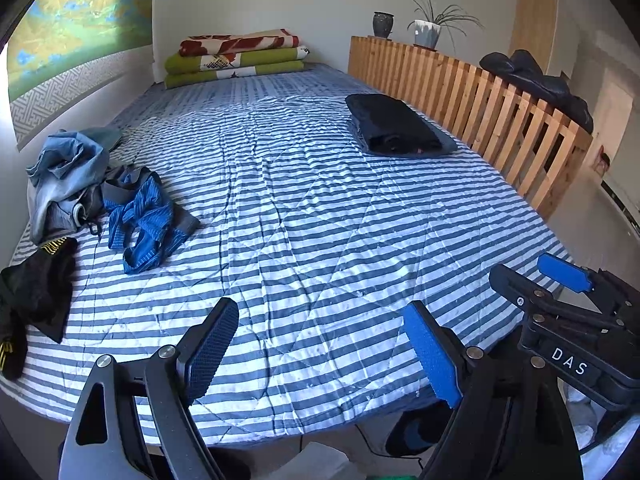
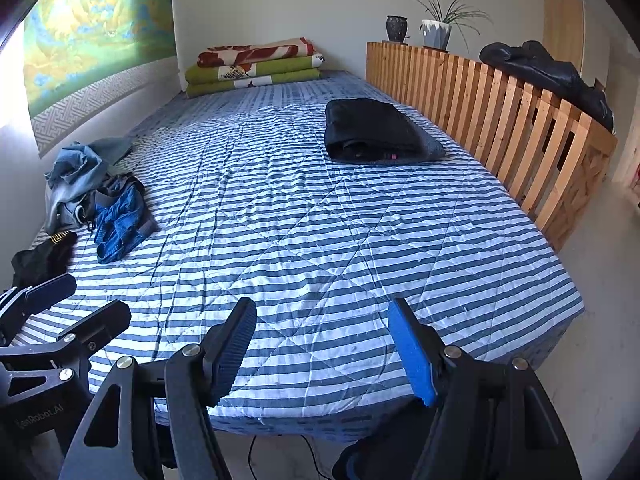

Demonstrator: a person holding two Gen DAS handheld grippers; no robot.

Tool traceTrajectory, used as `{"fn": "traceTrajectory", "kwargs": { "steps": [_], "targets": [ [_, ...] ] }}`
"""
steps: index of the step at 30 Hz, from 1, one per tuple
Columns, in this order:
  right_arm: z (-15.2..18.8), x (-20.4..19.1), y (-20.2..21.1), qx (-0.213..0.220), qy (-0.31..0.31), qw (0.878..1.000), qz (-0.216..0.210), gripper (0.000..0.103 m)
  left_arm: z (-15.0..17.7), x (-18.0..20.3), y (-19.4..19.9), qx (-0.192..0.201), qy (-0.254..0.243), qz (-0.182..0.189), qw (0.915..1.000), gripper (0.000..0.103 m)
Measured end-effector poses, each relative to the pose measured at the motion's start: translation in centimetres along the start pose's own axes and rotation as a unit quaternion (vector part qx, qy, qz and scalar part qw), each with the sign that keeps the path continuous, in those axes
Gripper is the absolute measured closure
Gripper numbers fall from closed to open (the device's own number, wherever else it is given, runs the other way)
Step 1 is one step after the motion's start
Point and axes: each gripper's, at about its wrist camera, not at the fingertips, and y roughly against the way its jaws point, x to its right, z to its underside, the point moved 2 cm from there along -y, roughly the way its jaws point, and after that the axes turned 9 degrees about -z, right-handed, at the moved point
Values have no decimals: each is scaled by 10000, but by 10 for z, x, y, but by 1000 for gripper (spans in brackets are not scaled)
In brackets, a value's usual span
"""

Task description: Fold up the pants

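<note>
A striped quilt (image 1: pixel 320 208) covers the bed. Near its right side lies a folded stack of dark pants (image 1: pixel 396 124), also in the right wrist view as the folded stack (image 2: pixel 376 130). At the left edge is a loose pile: light denim pants (image 1: pixel 68 176), a blue striped garment (image 1: pixel 144 216) and a black garment with yellow trim (image 1: pixel 36 292). My left gripper (image 1: pixel 320 344) hangs open over the bed's near edge, holding nothing. My right gripper (image 2: pixel 324 344) is open and empty too, just right of the left gripper (image 2: pixel 100 298). In the left wrist view the right gripper (image 1: pixel 532 276) shows at the right.
A wooden slatted rail (image 1: pixel 480 104) runs along the bed's right side, with a black jacket (image 1: pixel 536 80) draped over it and two pots (image 1: pixel 424 32) on top. Folded blankets (image 1: pixel 236 60) are stacked at the far end. A cable (image 2: pixel 280 456) lies on the floor below.
</note>
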Motion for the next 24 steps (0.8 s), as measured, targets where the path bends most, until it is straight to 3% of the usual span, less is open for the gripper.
{"fn": "traceTrajectory", "kwargs": {
  "steps": [24],
  "targets": [
    [6, -9, -7, -115, 0, 9999, 17, 38, 3, -5, -4, -3, 5, 2, 10000, 15]
  ]
}}
